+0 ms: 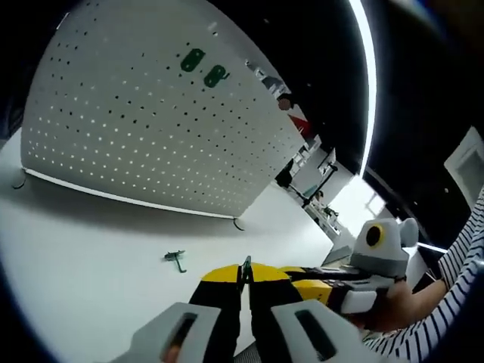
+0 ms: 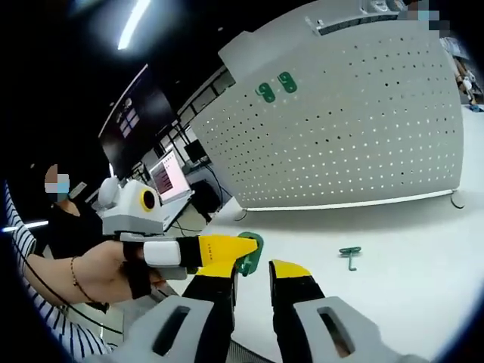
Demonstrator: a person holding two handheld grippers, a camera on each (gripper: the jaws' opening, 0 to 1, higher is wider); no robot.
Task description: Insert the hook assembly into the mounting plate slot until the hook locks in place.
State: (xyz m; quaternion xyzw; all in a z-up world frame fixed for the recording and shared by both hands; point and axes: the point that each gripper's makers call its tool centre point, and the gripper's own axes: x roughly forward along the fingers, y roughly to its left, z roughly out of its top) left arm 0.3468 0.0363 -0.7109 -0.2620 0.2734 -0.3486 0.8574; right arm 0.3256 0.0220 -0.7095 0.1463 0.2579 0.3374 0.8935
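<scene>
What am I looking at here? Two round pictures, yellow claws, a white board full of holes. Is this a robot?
No robot: a person holds a hand-held gripper in each hand, and a fisheye camera rides on each one. The left gripper view looks along the left hand-held gripper, whose yellow-tipped jaws pinch a small green hook piece. The right gripper view looks along the right hand-held gripper, whose jaws stand apart; the left one enters from the left, holding that green piece. Ahead stands a white perforated board with two green plates mounted near its top. A second green hook lies loose on the white table.
</scene>
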